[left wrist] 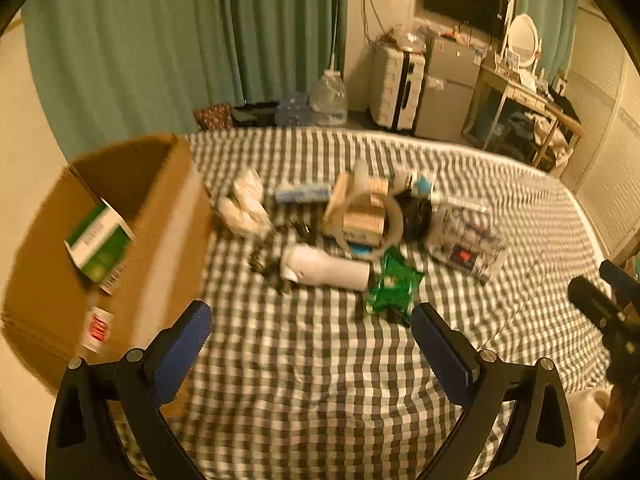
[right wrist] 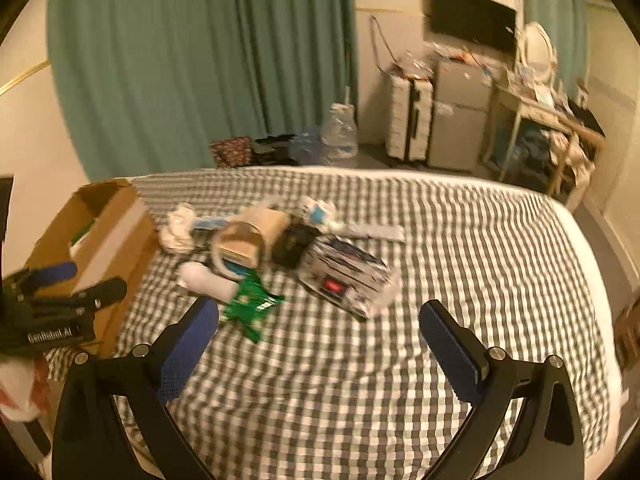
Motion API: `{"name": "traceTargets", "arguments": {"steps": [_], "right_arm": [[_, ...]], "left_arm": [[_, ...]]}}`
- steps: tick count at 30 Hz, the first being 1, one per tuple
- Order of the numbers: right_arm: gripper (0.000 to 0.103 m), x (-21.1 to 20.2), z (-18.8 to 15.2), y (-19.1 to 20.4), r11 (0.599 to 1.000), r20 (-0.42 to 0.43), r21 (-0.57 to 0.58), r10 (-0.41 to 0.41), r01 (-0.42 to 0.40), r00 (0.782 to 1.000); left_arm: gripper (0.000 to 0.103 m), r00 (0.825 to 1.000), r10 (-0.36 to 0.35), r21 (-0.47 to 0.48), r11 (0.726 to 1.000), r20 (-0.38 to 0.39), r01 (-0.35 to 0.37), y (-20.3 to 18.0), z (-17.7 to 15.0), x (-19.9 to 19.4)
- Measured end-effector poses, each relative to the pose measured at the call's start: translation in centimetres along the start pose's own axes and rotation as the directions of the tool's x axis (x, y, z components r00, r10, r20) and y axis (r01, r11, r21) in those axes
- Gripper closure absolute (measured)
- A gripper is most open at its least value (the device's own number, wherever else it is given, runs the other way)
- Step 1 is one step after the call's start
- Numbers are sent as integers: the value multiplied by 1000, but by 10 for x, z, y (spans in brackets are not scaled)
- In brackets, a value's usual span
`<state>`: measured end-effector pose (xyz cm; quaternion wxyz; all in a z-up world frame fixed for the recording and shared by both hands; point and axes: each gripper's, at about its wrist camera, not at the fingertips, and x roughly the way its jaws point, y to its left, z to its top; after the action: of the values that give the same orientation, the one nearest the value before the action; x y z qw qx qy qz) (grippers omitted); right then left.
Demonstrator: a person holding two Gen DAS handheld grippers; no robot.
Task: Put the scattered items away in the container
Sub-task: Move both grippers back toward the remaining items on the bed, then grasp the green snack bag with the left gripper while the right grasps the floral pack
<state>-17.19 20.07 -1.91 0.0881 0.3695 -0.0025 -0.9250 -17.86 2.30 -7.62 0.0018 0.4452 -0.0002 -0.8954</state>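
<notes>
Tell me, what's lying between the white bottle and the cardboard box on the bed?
A dark beaded string lies on the checked sheet between the white bottle and the cardboard box. The left wrist view shows it, though blurred.

Green curtain [left wrist: 160,40] along the far wall, water jug [left wrist: 329,96] on the floor before it. Farther right, white suitcase [left wrist: 396,84], small fridge [left wrist: 450,88] and cluttered desk [left wrist: 520,92]. Dark screen [left wrist: 464,0] mounted above.
</notes>
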Motion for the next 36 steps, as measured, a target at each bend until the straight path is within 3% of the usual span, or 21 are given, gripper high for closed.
{"name": "traceTargets", "arguments": {"steps": [4, 10, 19, 24, 31, 33, 34, 35, 36], "right_arm": [[2, 26, -12, -20, 999, -26, 37, -26, 27, 999], [2, 65, -23, -35, 997, -46, 78, -19, 22, 999], [2, 115, -12, -63, 996, -87, 82, -37, 44, 996], [2, 143, 0, -71, 997, -94, 80, -16, 24, 995], [3, 189, 10, -72, 994, -146, 105, 51, -36, 988], [9, 198, 10, -69, 995, -160, 95, 58, -43, 985], [20, 203, 10, -67, 995, -172, 86, 60, -45, 983], [25, 206, 11, -66, 996, -181, 82, 50, -36, 982], [34, 208, 10, -65, 996, -188, 83, 39, -24, 981]], "left_arm": [[1, 998, 22, 19, 1000, -53, -21, -10, -13, 33], [1, 999, 8, 93, 996, -51, -3, -38, -21, 62], [1, 997, -33, 172, 984, -77, 46, -88, -17, 112], [1, 995, -33, 180, 982, -97, 50, -99, -15, 142], [3, 990, -103, 86, 990, -97, 112, -91, -10, 160], [13, 990, -113, 84, 989, -81, 120, -90, -11, 159], [17, 991, -115, 99, 988, -75, 122, -91, -12, 157], [28, 990, -121, 111, 985, -71, 129, -92, -12, 156], [47, 989, -132, 129, 982, -66, 140, -94, -13, 152]]}}
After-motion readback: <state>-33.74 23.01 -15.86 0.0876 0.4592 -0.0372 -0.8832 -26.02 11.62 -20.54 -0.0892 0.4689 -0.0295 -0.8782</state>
